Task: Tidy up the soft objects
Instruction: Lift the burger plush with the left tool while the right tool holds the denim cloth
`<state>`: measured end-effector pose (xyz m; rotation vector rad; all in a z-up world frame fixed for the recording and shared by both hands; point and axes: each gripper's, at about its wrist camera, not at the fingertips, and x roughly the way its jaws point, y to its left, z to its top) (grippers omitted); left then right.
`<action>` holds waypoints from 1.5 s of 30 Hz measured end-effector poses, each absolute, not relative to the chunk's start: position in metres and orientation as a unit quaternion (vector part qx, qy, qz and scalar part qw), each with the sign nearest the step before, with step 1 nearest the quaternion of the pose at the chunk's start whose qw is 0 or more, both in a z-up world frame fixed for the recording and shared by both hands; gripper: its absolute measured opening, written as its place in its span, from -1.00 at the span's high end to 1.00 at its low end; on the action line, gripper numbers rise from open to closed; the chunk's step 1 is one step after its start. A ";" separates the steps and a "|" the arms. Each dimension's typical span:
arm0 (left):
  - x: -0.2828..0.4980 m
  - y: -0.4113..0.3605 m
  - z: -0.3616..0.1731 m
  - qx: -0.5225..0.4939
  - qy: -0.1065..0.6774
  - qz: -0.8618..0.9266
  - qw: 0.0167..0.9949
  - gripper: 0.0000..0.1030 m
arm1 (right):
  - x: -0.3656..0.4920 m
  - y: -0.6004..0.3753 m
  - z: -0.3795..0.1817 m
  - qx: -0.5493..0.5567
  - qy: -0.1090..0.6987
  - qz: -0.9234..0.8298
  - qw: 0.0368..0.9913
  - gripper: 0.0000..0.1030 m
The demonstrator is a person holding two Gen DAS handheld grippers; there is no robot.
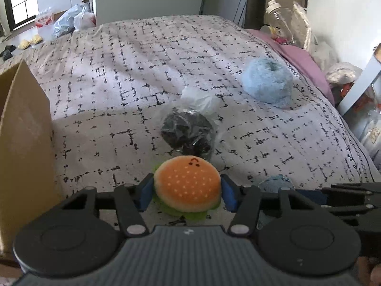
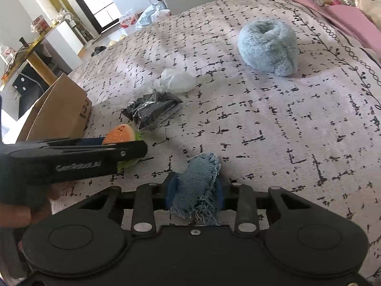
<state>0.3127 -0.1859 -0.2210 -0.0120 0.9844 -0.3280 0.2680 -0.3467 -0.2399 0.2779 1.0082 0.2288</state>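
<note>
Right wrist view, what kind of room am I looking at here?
Most likely a bedroom in a lived-in home: a bed under a patterned bedspread, a pink pillow at its head, and a cluttered side table by a window.

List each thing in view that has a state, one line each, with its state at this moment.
Left gripper: shut on the burger toy.
Burger toy: gripped, bun side up.
Right gripper: shut on the denim scrap.
Denim scrap: gripped, crumpled, edges frayed.
Blue fuzzy hat: free on the bedspread, opening upward.
Bag of dark stuff: lying on the bedspread, untouched.
Cardboard box: open, at the bed's left edge.
</note>
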 end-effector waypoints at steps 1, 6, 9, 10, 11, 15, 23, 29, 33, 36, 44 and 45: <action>0.312 -0.185 -0.218 -0.011 0.472 -0.156 0.868 -0.11 | 0.267 -0.347 -0.238 0.133 0.479 0.106 0.861 0.36; 0.305 -0.181 -0.200 -0.028 0.461 -0.165 0.871 -0.11 | 0.264 -0.342 -0.224 0.112 0.465 0.102 0.872 0.36; 0.301 -0.179 -0.189 -0.027 0.452 -0.169 0.876 -0.11 | 0.263 -0.339 -0.212 0.101 0.453 0.100 0.880 0.35; 0.299 -0.178 -0.185 -0.026 0.449 -0.171 0.877 -0.11 | 0.262 -0.338 -0.208 0.099 0.449 0.099 0.883 0.35; 0.297 -0.178 -0.180 -0.024 0.445 -0.173 0.879 -0.11 | 0.262 -0.337 -0.204 0.101 0.445 0.098 0.884 0.35; 0.289 -0.169 -0.163 -0.025 0.437 -0.175 0.882 -0.11 | 0.261 -0.332 -0.188 0.108 0.439 0.094 0.887 0.36; 0.268 -0.147 -0.129 -0.028 0.421 -0.161 0.892 -0.11 | 0.251 -0.310 -0.158 0.089 0.411 0.100 0.902 0.36; 0.255 -0.128 -0.113 -0.030 0.407 -0.152 0.900 -0.11 | 0.243 -0.297 -0.141 0.086 0.392 0.108 0.910 0.36; 0.248 -0.114 -0.105 -0.033 0.398 -0.146 0.905 -0.11 | 0.238 -0.286 -0.131 0.080 0.382 0.113 0.914 0.36; 0.243 -0.102 -0.100 -0.035 0.391 -0.138 0.909 -0.11 | 0.235 -0.278 -0.125 0.076 0.374 0.117 0.917 0.36; 0.227 -0.071 -0.090 -0.034 0.374 -0.120 0.919 -0.12 | 0.232 -0.250 -0.110 0.064 0.351 0.147 0.923 0.36; 0.226 -0.067 -0.090 -0.034 0.372 -0.116 0.920 -0.12 | 0.232 -0.247 -0.109 0.064 0.349 0.151 0.922 0.36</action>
